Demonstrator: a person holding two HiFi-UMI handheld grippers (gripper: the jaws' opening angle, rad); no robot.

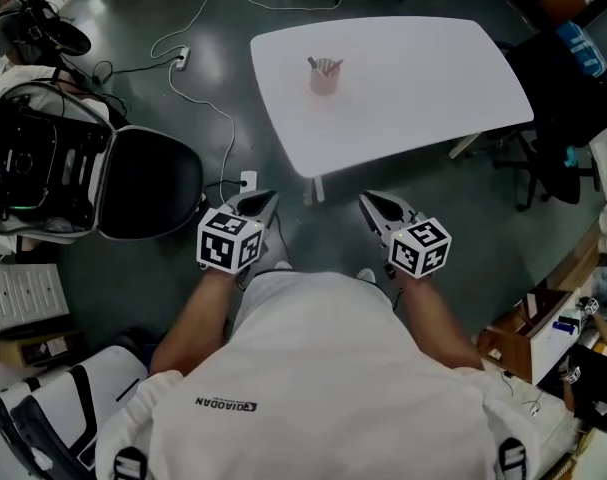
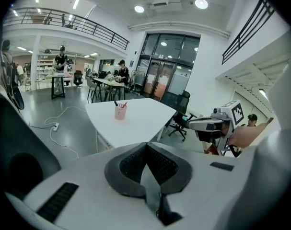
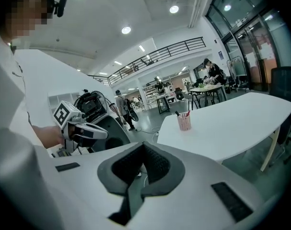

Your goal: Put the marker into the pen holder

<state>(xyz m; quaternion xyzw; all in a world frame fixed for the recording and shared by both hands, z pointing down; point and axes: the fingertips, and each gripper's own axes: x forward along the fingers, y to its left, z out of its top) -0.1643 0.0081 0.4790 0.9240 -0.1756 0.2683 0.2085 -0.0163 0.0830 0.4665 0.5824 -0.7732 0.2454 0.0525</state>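
Observation:
A pink mesh pen holder (image 1: 323, 77) stands on the white table (image 1: 413, 88) with a few pens sticking out of it. I see no loose marker on the table. The holder also shows far ahead in the left gripper view (image 2: 120, 111) and the right gripper view (image 3: 184, 122). My left gripper (image 1: 264, 202) and right gripper (image 1: 369, 204) hover side by side over the floor, short of the table's near edge. Both are shut with nothing between the pads. Each gripper view shows its own jaws pressed together, left (image 2: 146, 147) and right (image 3: 144, 147).
A black chair (image 1: 148, 184) stands at the left beside a black and white case (image 1: 38, 158). A white cable and power strip (image 1: 182, 58) lie on the floor. A dark office chair (image 1: 563, 118) sits at the table's right end. Boxes (image 1: 543, 333) crowd the lower right.

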